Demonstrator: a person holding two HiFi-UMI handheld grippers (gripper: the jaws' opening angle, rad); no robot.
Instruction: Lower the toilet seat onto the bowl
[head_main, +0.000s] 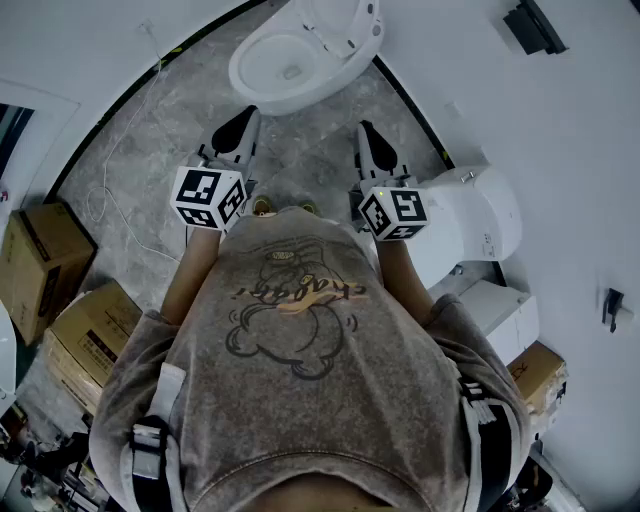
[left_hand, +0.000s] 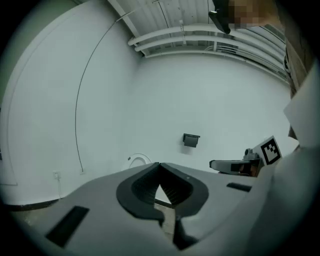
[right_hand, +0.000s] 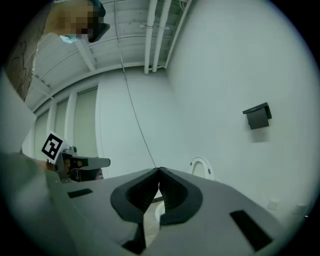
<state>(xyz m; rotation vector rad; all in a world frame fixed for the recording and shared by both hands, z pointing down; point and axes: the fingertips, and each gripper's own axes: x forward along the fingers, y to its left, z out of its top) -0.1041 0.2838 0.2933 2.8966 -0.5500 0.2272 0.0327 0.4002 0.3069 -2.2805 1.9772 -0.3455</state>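
Both tongs are closed with nothing in them: the left gripper (head_main: 243, 125) and right gripper (head_main: 366, 135) hang over grey marbled floor (head_main: 150, 150), short of the toilet bowl (head_main: 285, 65). The toilet seat (head_main: 345, 20) stands raised by the white wall (head_main: 560, 130); cardboard boxes (head_main: 40, 265) sit at the left

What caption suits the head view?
Person faces toilet with raised seat; left hand-held gripper and right hand-held gripper shut, empty.

Two grey two-jaw claws were there: the left claw (head_main: 247, 115) and the right claw (head_main: 364, 128). There were two white ceramic toilets, one toilet (head_main: 300, 55) ahead of both claws and another toilet (head_main: 470, 215) just beside the right claw. Three brown cardboard boxes were counted: box (head_main: 40, 265) and box (head_main: 95, 340) behind the left claw, box (head_main: 535, 375) behind the right claw. Two black wall fittings were seen, fitting (head_main: 535, 25) and fitting (head_main: 612, 305), both beyond the right claw.
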